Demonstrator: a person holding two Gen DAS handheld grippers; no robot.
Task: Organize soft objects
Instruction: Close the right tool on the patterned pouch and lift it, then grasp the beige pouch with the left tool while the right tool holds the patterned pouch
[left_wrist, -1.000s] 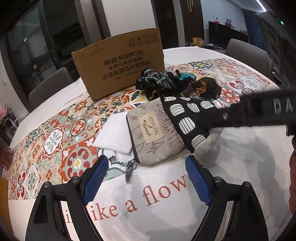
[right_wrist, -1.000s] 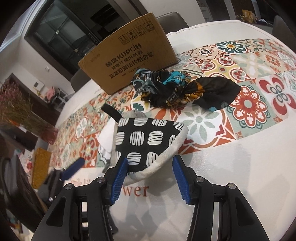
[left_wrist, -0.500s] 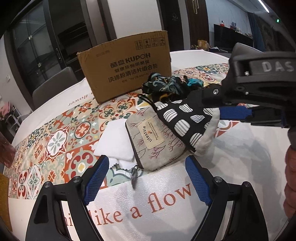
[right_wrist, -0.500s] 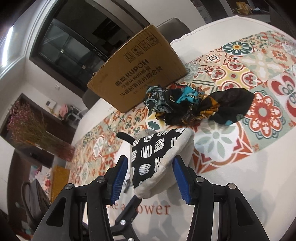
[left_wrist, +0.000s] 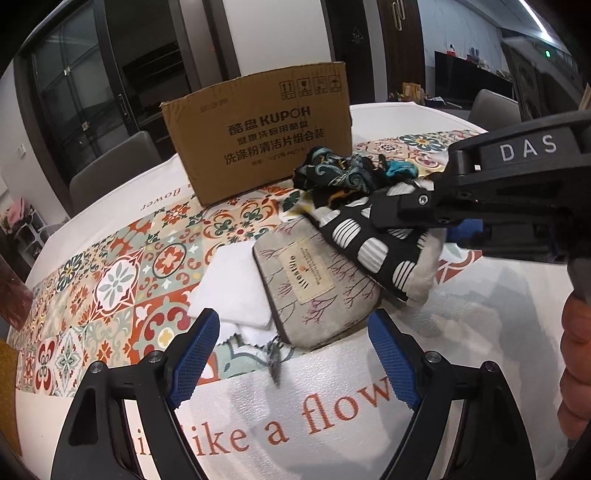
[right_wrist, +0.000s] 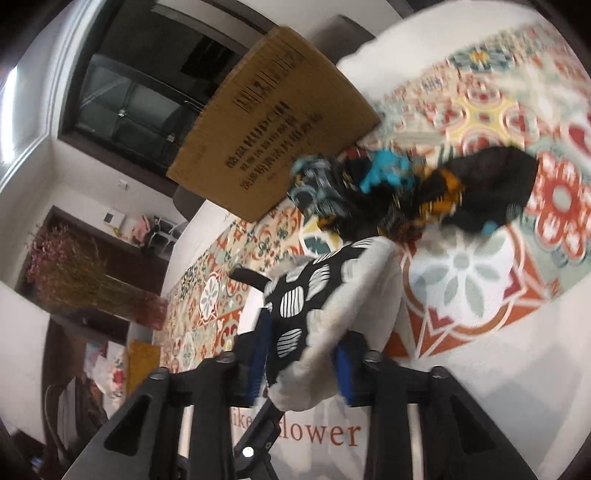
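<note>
Right wrist view, frame centre: we pinch the black-and-white padded pot holder (right_wrist: 314, 306) with our right gripper (right_wrist: 301, 363); next comes carrying it to the brown cardboard box (right_wrist: 273, 122) at upper centre, left gripper (left_wrist: 295, 358) spread and idle.

Indoor room light from above, moderately bright. Soft shadows fall on the white counter (left_wrist: 480, 332) in the left wrist view, which is sharp. The right wrist view is smeared by motion blur. Both fisheye frames bend strongly toward dark, vignetted corners.
</note>
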